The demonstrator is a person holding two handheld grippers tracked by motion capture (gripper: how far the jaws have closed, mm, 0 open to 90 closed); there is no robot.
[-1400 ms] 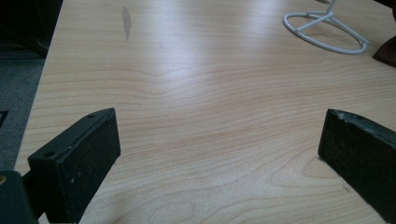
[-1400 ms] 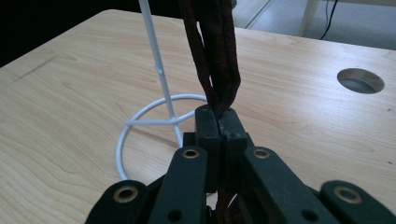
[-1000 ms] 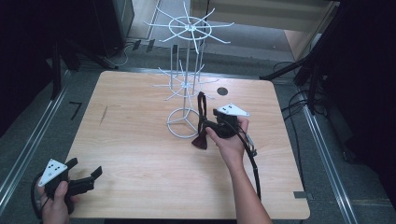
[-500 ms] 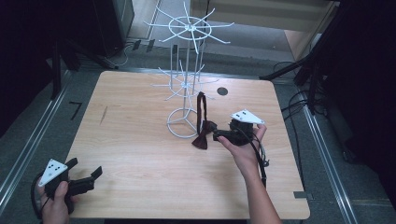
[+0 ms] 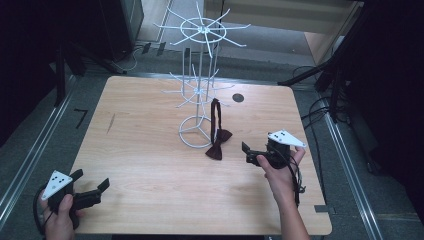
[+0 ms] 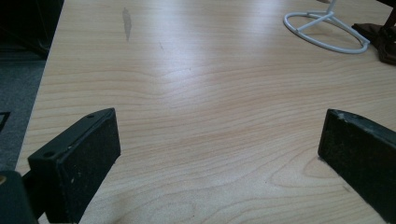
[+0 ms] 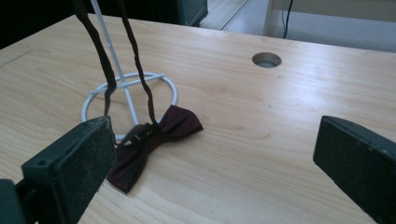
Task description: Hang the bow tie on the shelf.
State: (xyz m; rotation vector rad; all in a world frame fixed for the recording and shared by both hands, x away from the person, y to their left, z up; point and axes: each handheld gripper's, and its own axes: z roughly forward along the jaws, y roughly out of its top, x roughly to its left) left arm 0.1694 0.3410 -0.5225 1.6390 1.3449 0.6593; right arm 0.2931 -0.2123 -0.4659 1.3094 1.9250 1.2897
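Here the right gripper (image 5: 246, 153) hovers with jaws spread wide and empty, the dark red bow tie (image 5: 218, 145) lying just ahead of it on the table (image 5: 140, 135), its strap hooked up on the white wire rack (image 5: 200, 90). Well apart, near the table's near-left corner, the left gripper (image 5: 102, 186) is likewise spread over bare wood.

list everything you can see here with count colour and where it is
table: 1, light wood, centre of the high view
rack: 1, white wire, upright mid-table on a ring base
bow tie: 1, dark red, strap hung on the rack, bow resting on the table by the ring base
hole: 1, round, dark, in the table right of the rack
left gripper: 1, black, near left table edge, jaws open
right gripper: 1, black, right of the bow tie, jaws open, apart from it
hands: 2, one on each gripper
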